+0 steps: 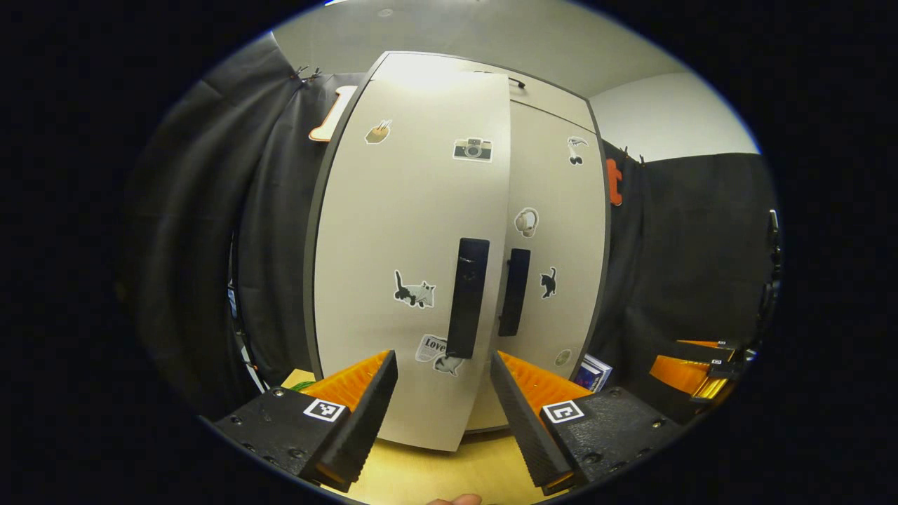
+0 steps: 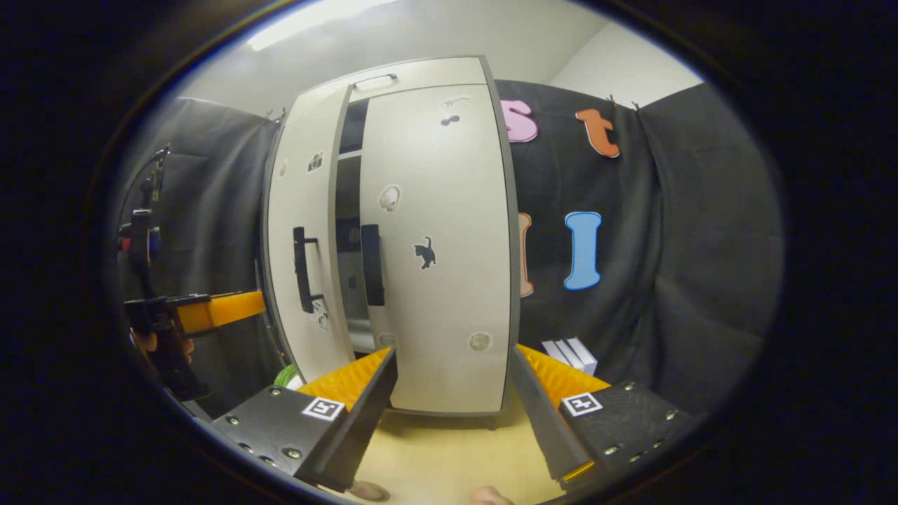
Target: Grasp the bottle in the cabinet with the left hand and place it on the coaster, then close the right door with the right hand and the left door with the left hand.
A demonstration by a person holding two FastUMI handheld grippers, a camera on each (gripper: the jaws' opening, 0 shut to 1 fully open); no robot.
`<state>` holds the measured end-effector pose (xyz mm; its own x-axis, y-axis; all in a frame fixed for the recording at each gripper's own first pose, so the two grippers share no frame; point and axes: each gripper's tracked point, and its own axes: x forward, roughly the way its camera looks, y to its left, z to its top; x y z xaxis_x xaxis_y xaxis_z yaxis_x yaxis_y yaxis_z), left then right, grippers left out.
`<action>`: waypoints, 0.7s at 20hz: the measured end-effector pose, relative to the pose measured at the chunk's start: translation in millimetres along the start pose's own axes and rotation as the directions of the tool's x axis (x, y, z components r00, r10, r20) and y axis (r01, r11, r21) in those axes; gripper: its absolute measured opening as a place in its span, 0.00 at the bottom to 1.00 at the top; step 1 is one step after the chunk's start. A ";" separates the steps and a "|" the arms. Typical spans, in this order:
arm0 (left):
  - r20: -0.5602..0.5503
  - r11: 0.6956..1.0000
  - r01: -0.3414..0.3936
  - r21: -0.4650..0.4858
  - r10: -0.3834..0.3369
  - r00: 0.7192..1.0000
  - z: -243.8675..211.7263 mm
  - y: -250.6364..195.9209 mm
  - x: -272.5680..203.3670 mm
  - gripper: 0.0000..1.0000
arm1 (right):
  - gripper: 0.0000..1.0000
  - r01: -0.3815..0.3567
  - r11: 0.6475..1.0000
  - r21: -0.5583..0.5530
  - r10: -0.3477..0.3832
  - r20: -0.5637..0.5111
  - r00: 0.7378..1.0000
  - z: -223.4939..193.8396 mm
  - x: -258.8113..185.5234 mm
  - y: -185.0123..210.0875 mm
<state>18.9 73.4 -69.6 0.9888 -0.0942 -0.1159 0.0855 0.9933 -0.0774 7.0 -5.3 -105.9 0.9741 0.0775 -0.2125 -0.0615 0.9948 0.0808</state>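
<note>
- Cabinet stands on the wooden table with its right door shut flush and its left door ajar, a dark gap between the 2; judging by that, the last step, closing the left door, is the one in hand.
- Left gripper faces the left door squarely, fingers apart and holding nothing, just below its black handle, probably placed to push the panel home.
- Right gripper hangs back with fingers apart, empty, near the shut right door.
- Bottle and coaster: I cannot tell where they are from these frames.
- Right gripper view reveals the gap and a shelf inside; the left gripper view instead shows the left door's stickers and the other gripper far right.
</note>
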 end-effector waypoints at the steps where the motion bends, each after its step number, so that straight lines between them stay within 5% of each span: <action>1: 0.000 1.000 -0.005 -0.006 0.005 1.000 1.6 -0.8 -2.3 0.87 | 0.97 -0.001 1.000 -0.002 0.001 -0.001 1.000 -0.3 -0.3 -1.4; 9: 0.040 0.997 -0.083 -0.002 0.083 0.996 26.2 -0.6 -20.5 0.84 | 0.97 -0.047 0.999 -0.023 0.047 0.009 0.999 8.5 9.0 -0.3; 14: 0.088 0.989 -0.140 0.046 0.135 0.987 63.5 -9.3 -19.9 0.90 | 0.97 -0.059 0.997 -0.046 0.064 0.119 0.991 61.5 8.4 1.0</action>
<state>6.2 70.3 -3.7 0.9982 0.0473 -0.0379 -0.0479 0.9987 -0.0153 28.5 -7.7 -47.7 0.9871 0.1328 -0.0896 -0.1289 0.9905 0.0481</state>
